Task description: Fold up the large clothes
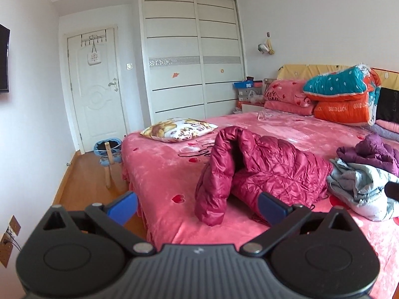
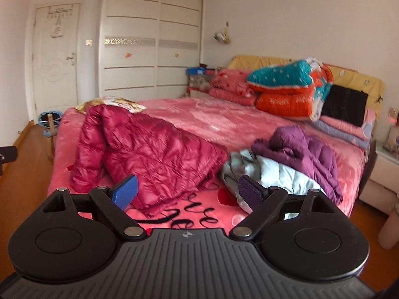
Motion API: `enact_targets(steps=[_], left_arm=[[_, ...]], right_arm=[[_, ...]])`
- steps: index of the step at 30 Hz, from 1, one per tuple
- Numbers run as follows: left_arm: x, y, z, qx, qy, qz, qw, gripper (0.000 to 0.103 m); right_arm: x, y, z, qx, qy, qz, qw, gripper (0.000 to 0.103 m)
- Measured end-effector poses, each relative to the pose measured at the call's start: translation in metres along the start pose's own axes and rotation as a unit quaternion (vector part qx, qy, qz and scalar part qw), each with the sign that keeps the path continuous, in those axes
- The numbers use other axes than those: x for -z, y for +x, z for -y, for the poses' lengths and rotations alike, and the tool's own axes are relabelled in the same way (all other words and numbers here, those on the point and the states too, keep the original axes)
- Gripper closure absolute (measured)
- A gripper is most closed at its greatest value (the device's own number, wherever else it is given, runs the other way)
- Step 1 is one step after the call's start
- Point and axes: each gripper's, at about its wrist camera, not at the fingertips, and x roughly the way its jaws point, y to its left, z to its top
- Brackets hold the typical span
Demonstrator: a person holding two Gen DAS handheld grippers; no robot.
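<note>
Jacket point(image 1: 261, 169) lay crumpled near the front edge of the bed point(image 1: 159, 172), puffy, light and slick-looking, so you probably wanted a hem or sleeve cuff; your left gripper point(image 1: 197, 208) and right gripper point(image 2: 188, 190) both gaped wide, holding nothing

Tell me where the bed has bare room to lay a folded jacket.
Widest bare patch: mid-bed, between the red jacket and the quilts at the headboard. A smaller one lies at the near edge, in front of the red jacket. The right side is crowded: the grey jacket and purple jacket are heaped together. The pillow fills the far left corner.
</note>
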Motion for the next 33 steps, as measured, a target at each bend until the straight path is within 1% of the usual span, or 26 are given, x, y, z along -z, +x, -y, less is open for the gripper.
enact_targets(steps=[3,7,11,21,28,33], left_arm=[[-0.002,-0.006,-0.004,-0.004,0.001,0.008,1.0,0.001],[-0.004,-0.012,-0.008,-0.006,-0.004,0.013,0.9999,0.001],[-0.005,-0.017,-0.01,-0.013,-0.004,0.018,0.9997,0.001],[-0.003,-0.023,-0.019,-0.022,-0.019,0.02,0.9994,0.001],[-0.002,-0.026,-0.018,-0.016,-0.025,0.02,0.9994,0.001],[-0.002,-0.025,-0.014,-0.012,-0.021,0.018,0.9995,0.001]], right_arm=[[-0.008,-0.015,-0.007,0.001,-0.018,0.018,1.0,0.0],[-0.017,-0.021,-0.008,0.006,-0.034,0.033,0.999,0.0],[-0.022,-0.033,-0.012,-0.002,-0.037,0.043,0.998,0.0],[-0.027,-0.032,-0.025,-0.042,-0.035,0.024,0.998,0.0],[-0.027,-0.039,-0.023,-0.061,-0.029,0.034,0.997,0.0],[-0.027,-0.041,-0.018,-0.073,-0.009,0.039,0.997,0.0]])
